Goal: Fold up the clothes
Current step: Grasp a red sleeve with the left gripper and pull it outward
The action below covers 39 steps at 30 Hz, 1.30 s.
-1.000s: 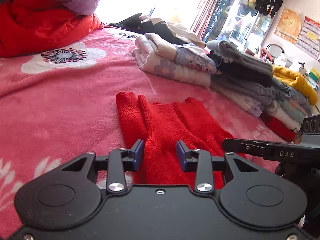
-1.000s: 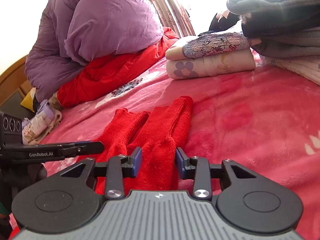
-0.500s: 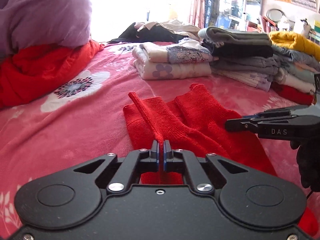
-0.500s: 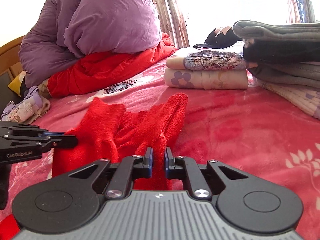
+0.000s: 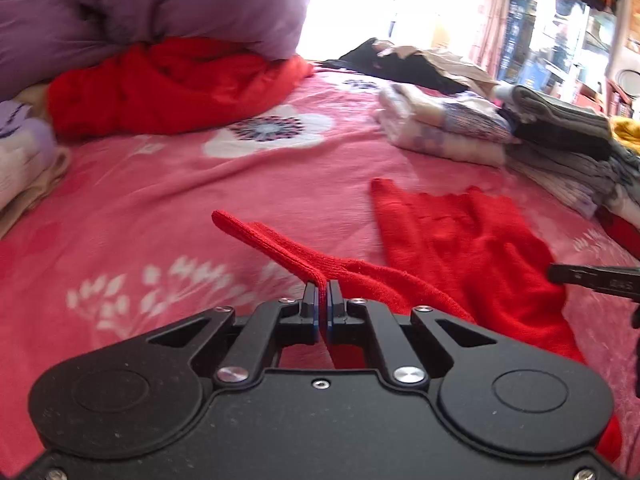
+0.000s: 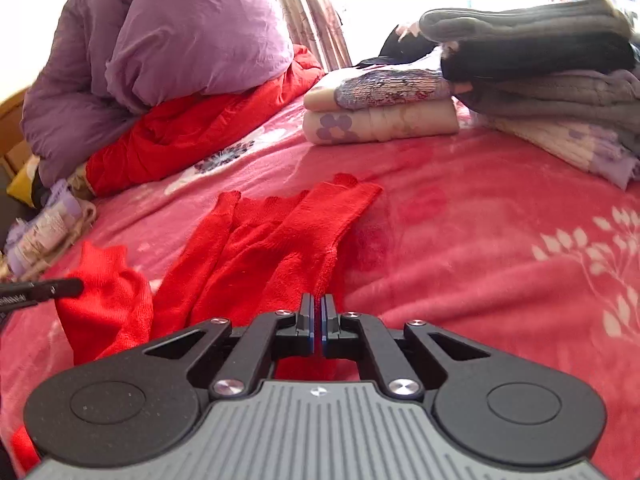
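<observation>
**Both grippers pinched on the red knit**

Your left gripper has its fingers closed tight on an edge of the red knit garment, lifting a strip off the pink floral blanket. Your right gripper is likewise clamped on the garment's near edge; the rest lies spread on the blanket ahead. Only the right wrist view shows the raised flap hanging beside the left tool's tip. Only the left wrist view shows the room shelves beyond the folded stack. The purple quilt appears in both.
</observation>
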### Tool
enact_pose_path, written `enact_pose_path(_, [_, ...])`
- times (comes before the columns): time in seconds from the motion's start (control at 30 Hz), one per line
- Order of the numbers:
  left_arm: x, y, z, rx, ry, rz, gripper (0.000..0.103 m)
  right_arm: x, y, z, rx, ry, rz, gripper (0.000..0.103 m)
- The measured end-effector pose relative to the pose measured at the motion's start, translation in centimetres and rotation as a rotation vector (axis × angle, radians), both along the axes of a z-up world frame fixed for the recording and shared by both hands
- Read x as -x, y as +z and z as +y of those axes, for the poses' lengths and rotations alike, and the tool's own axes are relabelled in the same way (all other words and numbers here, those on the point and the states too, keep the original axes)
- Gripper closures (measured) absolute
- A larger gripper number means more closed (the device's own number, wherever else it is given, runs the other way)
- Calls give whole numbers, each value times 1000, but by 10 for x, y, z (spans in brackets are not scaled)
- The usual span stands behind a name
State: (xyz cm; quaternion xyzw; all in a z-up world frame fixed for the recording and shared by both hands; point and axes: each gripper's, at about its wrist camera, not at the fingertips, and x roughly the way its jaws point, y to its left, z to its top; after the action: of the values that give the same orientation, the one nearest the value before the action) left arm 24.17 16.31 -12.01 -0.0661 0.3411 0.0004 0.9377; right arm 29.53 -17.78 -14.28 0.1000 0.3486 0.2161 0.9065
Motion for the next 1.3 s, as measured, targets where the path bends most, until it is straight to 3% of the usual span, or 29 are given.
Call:
enact_pose_path(0.2, [25,0,38,1,74,11,102,31,-4,-36,-152,-73,101,93])
enact_pose_path(0.43, [49,-9,68,0,121,25,102,72,-34,-78,-338,-150,239,92])
enact_pose_path(0.5, [54,-11,75,-13,132,23,102,80,-44,-86,-364,-170,272,86])
enact_pose_path(0.6, [62,-10,90,-33,160,12,102,90,-61,-97,-428,-196,303,86])
enact_pose_path(0.73, [74,-8,110,-44,187,-5,102,102,-84,-109,-544,-225,305,94])
enact_pose_path(0.87, [81,-12,122,-45,184,-4,101,98,-89,-109,-547,-234,306,101])
enact_pose_path(0.97, [77,-26,128,12,172,63,101,98,-90,-107,-546,-234,295,102])
enact_pose_path(1.03, [79,-33,141,105,214,74,93,98,-90,-107,-549,-233,291,102])
enact_pose_path(1.1, [83,-38,157,198,280,62,64,98,-92,-110,-551,-230,287,103])
enact_pose_path(1.3, [76,-46,185,389,363,36,64,98,-95,-113,-546,-222,269,103])
